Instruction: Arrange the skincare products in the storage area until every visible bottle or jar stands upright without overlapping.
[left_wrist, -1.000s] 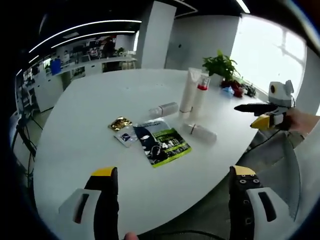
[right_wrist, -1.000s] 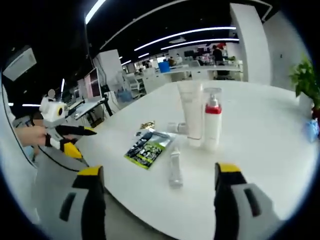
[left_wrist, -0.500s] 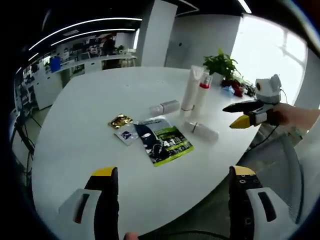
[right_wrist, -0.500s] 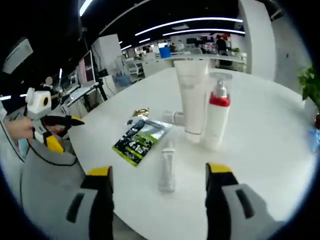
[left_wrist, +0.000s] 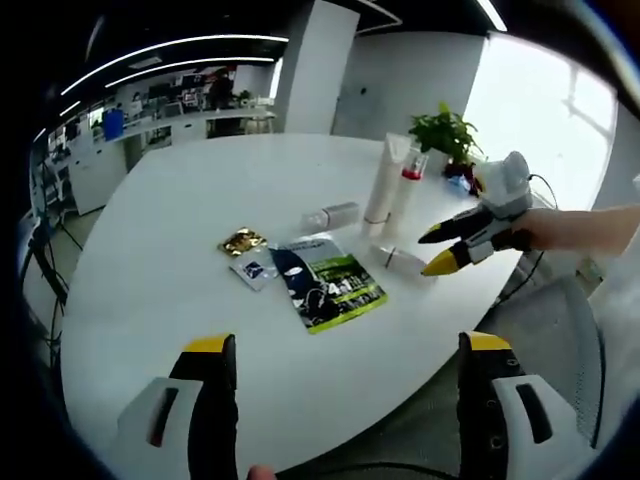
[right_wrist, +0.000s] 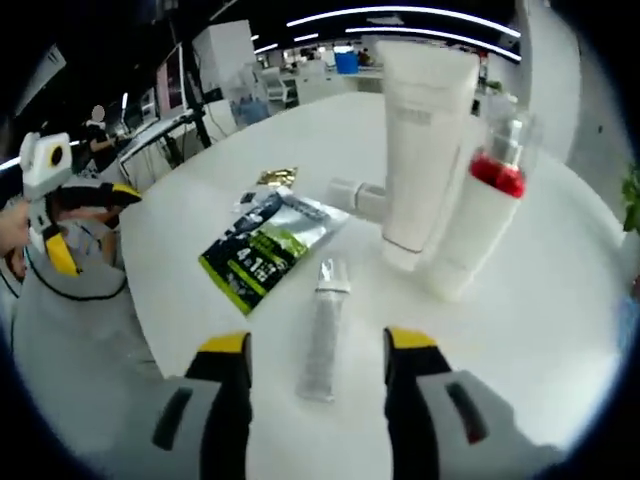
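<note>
A: Item one, surface?

B: Round white table (left_wrist: 150, 270), glossy and bare at its near edge. In the right gripper view, the left gripper (right_wrist: 75, 225) sits at 9 o'clock off the table's rim.

A: Room?

B: Open office: strip lights on a dark ceiling, desks at 11 o'clock in the left gripper view, a white column (left_wrist: 305, 65) at 12, a bright window at 2, and a potted plant (left_wrist: 443, 132) before it on the table's far side.

A: Products?

B: Upright and side by side: a white tube (right_wrist: 425, 130) and a red-collared pump bottle (right_wrist: 480, 225). Lying flat: a small clear tube (right_wrist: 320, 330), directly ahead of the right gripper (right_wrist: 315, 345), and a clear bottle (left_wrist: 330, 216) behind the white tube. Also flat: a green-and-black sachet (left_wrist: 325, 285), a small dark sachet (left_wrist: 252, 271) and a gold foil packet (left_wrist: 241, 243).

A: Tongs?

B: Left gripper: jaws wide apart, empty. Right gripper: jaws apart, empty, either side of the small clear tube's near end but not touching it. In the left gripper view it reaches in from 3 o'clock.
</note>
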